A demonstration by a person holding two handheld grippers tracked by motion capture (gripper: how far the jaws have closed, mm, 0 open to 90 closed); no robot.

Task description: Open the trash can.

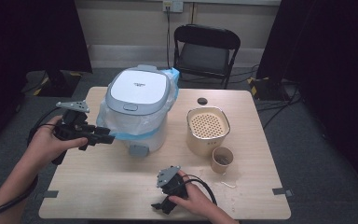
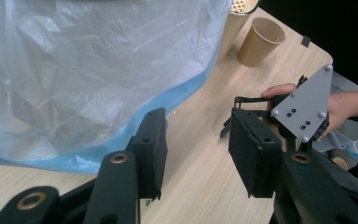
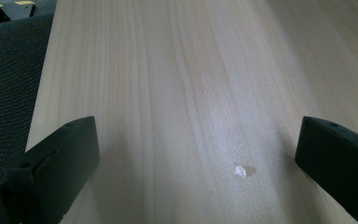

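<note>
A white appliance with a grey lid (image 1: pixel 137 88) stands at the table's back left, wrapped in a clear bag with a blue edge (image 1: pixel 121 128). My left gripper (image 1: pixel 103 136) hovers at the bag's lower left edge, open and holding nothing. In the left gripper view the bag (image 2: pixel 98 70) lies just left of the open left gripper (image 2: pixel 199 119), apart from it. My right gripper (image 1: pixel 161 205) rests low near the table's front edge. It is wide open over bare wood in the right gripper view (image 3: pixel 198 140), and its grey plate (image 2: pixel 305 105) is visible from the left gripper.
A beige container with a perforated lid (image 1: pixel 208 126) stands right of centre, with a paper cup (image 1: pixel 222 160) just in front of it. Small spilled bits (image 1: pixel 228 184) lie near the cup. A folding chair (image 1: pixel 206 51) stands behind the table (image 1: pixel 121 186).
</note>
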